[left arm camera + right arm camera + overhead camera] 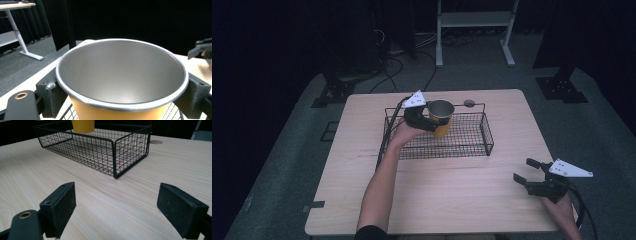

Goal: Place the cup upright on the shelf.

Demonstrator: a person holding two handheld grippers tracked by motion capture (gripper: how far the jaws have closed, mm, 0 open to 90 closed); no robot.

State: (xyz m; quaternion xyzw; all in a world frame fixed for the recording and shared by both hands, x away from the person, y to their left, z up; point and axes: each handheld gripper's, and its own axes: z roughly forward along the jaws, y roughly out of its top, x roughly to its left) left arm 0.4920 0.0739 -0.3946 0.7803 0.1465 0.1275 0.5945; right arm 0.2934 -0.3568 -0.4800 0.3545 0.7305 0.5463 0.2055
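Observation:
A yellow cup (441, 118) with a grey metal inside hangs upright over the black wire basket (472, 145), held in my left gripper (430, 122). Close up, the cup's (120, 75) rim sits between the two black pads (50, 96), one pressed on each side. From the right gripper view, the cup's yellow base (83, 125) hovers above the basket's (113, 152) floor. My right gripper (528, 172) is open near the table's front right corner, its pads (60, 207) wide apart over bare wood, holding nothing.
The light wooden table (437, 200) has open room in front of the basket. A round grommet (469, 103) lies behind the basket. A white desk frame (474, 30) and cables lie on the floor beyond. My right gripper also appears far off (200, 48).

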